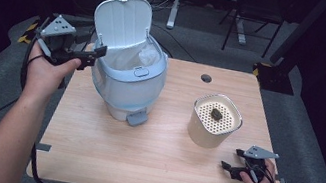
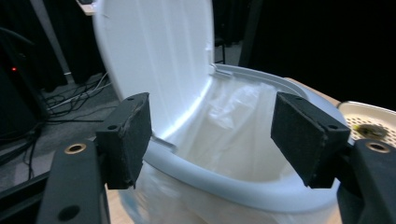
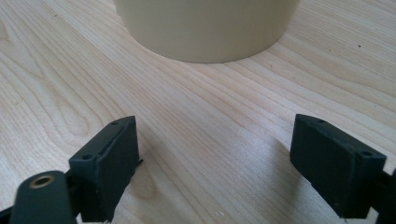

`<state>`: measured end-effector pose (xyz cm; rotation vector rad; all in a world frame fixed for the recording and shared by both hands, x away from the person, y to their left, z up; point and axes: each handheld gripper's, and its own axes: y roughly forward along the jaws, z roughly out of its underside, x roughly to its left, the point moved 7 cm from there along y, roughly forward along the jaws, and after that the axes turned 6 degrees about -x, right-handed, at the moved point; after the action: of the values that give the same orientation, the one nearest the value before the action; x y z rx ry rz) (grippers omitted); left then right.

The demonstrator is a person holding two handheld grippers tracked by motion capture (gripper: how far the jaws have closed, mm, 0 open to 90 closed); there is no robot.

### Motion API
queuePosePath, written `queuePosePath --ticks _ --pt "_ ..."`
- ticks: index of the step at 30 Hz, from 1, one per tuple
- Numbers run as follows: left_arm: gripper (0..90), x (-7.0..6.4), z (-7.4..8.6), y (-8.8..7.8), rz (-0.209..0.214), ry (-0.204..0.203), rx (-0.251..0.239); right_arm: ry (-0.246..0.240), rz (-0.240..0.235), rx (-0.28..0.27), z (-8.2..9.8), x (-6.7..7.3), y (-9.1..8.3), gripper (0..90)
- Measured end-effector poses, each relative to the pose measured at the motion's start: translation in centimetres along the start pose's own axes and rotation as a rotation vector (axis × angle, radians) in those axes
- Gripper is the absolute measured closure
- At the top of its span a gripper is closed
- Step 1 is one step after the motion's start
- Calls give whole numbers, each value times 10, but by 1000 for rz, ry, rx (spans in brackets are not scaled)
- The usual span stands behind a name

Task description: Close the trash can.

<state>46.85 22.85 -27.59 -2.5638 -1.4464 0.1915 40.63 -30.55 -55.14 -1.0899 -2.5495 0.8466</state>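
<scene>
The pedal bin (image 1: 125,77) stands on the worktop (image 1: 138,163), lid already up. Left tongs (image 1: 98,53) hover spread and empty at its rim; right tongs (image 1: 228,167) rest spread, well apart. Filling remains.

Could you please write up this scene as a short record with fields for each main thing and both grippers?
bin: white pedal bin on the table, lid raised, bag liner inside
left gripper: beside the bin's rim, jaws open, nothing between them
cup: cream container right of the bin, perforated top with a small dark lump
right gripper: low at the table's near right, jaws open, empty
</scene>
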Motion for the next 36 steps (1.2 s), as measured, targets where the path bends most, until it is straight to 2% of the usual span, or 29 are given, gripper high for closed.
queuePosePath --ticks 4,10,12,17,19,21,24,26,28,30,36 --pt "289 14 -9 8 -27 -10 -14 0 0 0 0 0 0 159" --pt "279 33 -13 27 -62 -24 -7 0 0 0 0 0 0 159" --pt "283 38 -15 33 -62 -53 -25 1 1 0 0 0 0 159" --pt "293 51 -12 45 -84 -86 -17 1 1 0 0 0 0 159" --pt "305 51 -14 48 -67 -102 -35 1 1 0 0 0 0 159" --pt "341 47 -18 50 -33 -104 -55 1 1 0 0 0 0 159" --pt "380 38 -25 51 6 -73 -70 1 2 0 0 0 0 159" --pt "383 36 -28 50 0 -46 -39 1 2 0 0 0 0 159" --pt "395 34 -30 47 19 -40 -28 1 2 0 0 0 0 159" --pt "404 31 -30 44 47 -38 -33 1 2 0 0 0 0 159" --pt "409 18 -26 34 143 16 -20 1 2 0 0 0 0 159"
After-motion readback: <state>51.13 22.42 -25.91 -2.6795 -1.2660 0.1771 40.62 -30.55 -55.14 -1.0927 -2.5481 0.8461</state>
